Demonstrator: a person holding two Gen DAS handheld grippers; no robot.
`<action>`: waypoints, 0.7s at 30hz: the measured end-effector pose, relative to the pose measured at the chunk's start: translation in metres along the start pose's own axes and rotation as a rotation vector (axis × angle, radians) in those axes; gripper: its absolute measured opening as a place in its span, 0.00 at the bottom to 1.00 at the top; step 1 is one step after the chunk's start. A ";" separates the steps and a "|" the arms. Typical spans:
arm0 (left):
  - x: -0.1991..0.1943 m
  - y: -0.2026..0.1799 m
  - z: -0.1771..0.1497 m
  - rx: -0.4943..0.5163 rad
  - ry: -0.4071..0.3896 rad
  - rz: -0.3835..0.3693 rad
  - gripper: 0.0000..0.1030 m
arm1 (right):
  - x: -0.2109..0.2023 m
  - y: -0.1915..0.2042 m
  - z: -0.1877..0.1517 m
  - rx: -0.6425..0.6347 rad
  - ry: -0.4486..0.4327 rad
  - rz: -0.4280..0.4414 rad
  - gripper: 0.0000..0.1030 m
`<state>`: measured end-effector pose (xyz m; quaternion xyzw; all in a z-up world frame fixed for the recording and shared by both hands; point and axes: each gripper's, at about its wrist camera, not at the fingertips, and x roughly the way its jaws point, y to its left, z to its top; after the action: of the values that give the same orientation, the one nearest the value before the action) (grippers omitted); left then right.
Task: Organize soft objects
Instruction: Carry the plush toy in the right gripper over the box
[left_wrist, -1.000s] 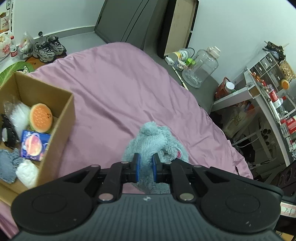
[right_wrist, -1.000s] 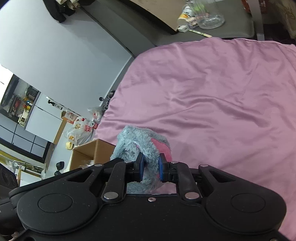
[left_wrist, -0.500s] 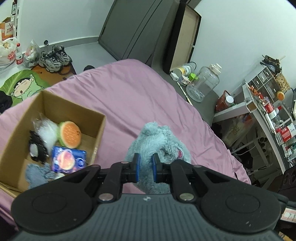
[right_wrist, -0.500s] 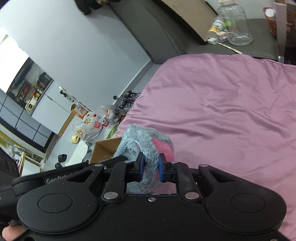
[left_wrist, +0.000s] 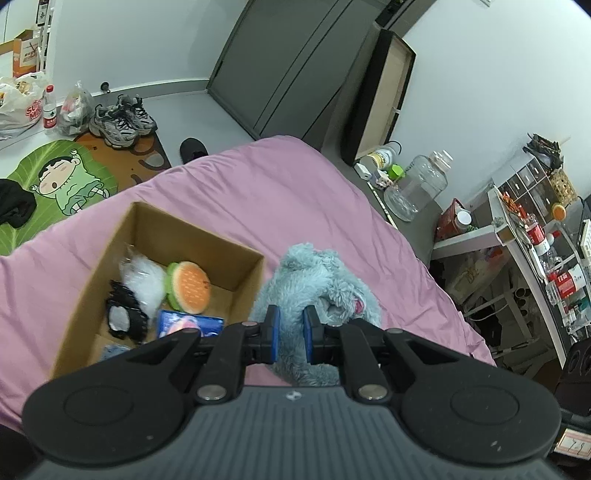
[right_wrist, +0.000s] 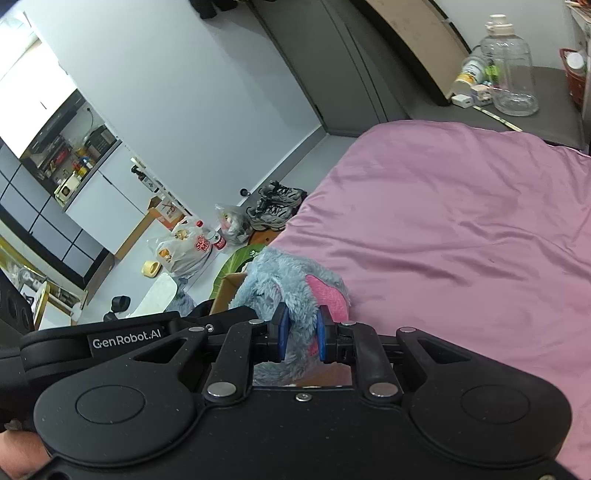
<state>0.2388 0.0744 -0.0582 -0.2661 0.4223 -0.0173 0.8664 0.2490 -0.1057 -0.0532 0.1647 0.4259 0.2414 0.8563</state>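
A fluffy grey-blue plush toy (left_wrist: 321, 280) with pink patches is held up over the pink bed (left_wrist: 280, 192) by both grippers. My left gripper (left_wrist: 290, 334) is shut on its fur. My right gripper (right_wrist: 300, 334) is shut on another part of the plush (right_wrist: 284, 284). An open cardboard box (left_wrist: 110, 266) stands on the bed just left of the plush. It holds a burger-shaped toy (left_wrist: 188, 286), a white fluffy bag (left_wrist: 144, 282), a black-and-white plush (left_wrist: 123, 317) and a blue packet (left_wrist: 188, 323). The left gripper's body (right_wrist: 125, 338) shows in the right wrist view.
Sneakers (left_wrist: 122, 120), plastic bags (left_wrist: 22, 107) and a cartoon floor mat (left_wrist: 62, 181) lie on the floor beyond the bed's left side. A large clear bottle (left_wrist: 417, 188) and small items stand at the bed's far right edge. A cluttered shelf unit (left_wrist: 532, 236) stands right.
Both grippers have lifted the plush higher and drawn back. The box now shows whole, farther down and closer beside the plush. Both grips are unchanged.
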 end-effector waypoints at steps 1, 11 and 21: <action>-0.002 0.004 0.001 0.000 0.000 0.001 0.12 | 0.002 0.004 -0.001 -0.006 0.001 0.000 0.15; -0.006 0.036 0.012 -0.010 0.010 0.014 0.12 | 0.023 0.030 -0.007 -0.044 0.025 -0.003 0.15; 0.006 0.061 0.017 -0.033 0.046 0.033 0.12 | 0.047 0.044 -0.016 -0.065 0.078 -0.020 0.15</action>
<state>0.2430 0.1326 -0.0826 -0.2729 0.4467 -0.0024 0.8520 0.2487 -0.0424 -0.0712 0.1229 0.4525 0.2527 0.8463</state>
